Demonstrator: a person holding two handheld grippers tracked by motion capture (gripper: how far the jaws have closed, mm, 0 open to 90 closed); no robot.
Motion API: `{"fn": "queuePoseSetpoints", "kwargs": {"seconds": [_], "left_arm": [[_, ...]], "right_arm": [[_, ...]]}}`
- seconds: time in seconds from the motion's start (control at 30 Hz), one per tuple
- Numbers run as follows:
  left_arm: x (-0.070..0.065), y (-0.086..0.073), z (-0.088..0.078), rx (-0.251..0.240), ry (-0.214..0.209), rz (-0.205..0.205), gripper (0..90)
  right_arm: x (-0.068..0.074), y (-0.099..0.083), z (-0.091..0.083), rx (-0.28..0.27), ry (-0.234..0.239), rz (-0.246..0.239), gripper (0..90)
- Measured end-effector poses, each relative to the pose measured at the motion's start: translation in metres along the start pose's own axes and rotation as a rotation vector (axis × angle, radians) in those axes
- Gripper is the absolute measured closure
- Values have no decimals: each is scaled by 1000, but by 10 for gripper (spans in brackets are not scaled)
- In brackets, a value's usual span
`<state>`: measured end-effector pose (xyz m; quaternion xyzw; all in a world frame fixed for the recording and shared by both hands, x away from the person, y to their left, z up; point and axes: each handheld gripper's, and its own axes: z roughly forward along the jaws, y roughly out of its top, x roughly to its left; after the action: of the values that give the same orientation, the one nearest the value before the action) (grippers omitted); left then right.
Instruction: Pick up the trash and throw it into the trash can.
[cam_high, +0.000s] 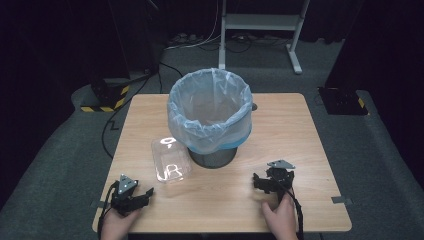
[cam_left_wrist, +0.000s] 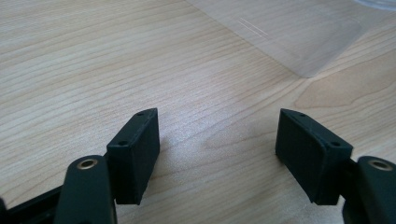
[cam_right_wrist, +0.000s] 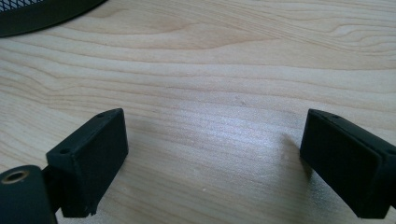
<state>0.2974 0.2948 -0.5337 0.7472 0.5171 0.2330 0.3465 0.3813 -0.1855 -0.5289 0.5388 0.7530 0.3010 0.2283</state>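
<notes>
here the left gripper (cam_left_wrist: 217, 149) and right gripper (cam_right_wrist: 212, 158) both sit spread, the clear container (cam_left_wrist: 299, 32) cut off.

No legible text or labels anywhere

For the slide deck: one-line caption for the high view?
Both grippers open on table, clear container beside lined bin.

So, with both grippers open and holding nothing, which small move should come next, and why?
Probably the left gripper should ease forward toward the clear plastic box. Its jaws stand open and empty over the bare table, and the box lies just ahead of them, in front of the lined bin. The right gripper is open too, but farther from the box.
</notes>
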Motion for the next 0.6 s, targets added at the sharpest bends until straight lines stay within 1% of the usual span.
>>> {"fn": "queuePoseSetpoints", "kwargs": {"seconds": [0.1, 0.13, 0.17, 0.2, 0.23, 0.3, 0.4, 0.43, 0.47, 0.5, 0.53, 0.57, 0.6], "left_arm": [[0, 0, 0, 1, -1, -2, 305], [0, 0, 0, -1, -13, -1, 304], [0, 0, 0, -1, -13, -1, 303], [-2, 0, -1, 7, -27, 16, 303], [-2, -1, -1, 3, -29, 21, 303], [-2, -2, -2, 1, -31, 26, 321], [-1, -1, -3, 2, -35, 29, 421], [-1, 2, -5, 3, -42, 12, 457], [-1, 5, -7, -10, -58, -8, 483], [-2, 8, -10, -26, -64, 1, 526], [-5, 13, -14, -42, -60, 2, 568], [-7, 18, -17, -67, -62, 8, 593], [-7, 18, -17, -67, -62, 8, 617]], "right_arm": [[0, 0, 0, 0, 1, -1, 72], [0, 0, 0, 0, 0, -1, 71], [0, 0, 0, 1, 0, 1, 72], [0, 0, 0, 0, 0, 1, 73], [0, 0, 0, 0, -1, 6, 73], [0, -2, -3, 0, 7, -5, 80], [2, -6, -6, -7, 20, -24, 93], [3, -7, -7, -8, 18, -22, 102], [3, -8, -8, -11, 14, -21, 111], [5, -9, -9, -12, 17, -19, 120], [5, -9, -10, -9, 17, -24, 126], [6, -9, -9, -17, 16, -28, 126], [6, -9, -10, -12, 17, -23, 126]]}}
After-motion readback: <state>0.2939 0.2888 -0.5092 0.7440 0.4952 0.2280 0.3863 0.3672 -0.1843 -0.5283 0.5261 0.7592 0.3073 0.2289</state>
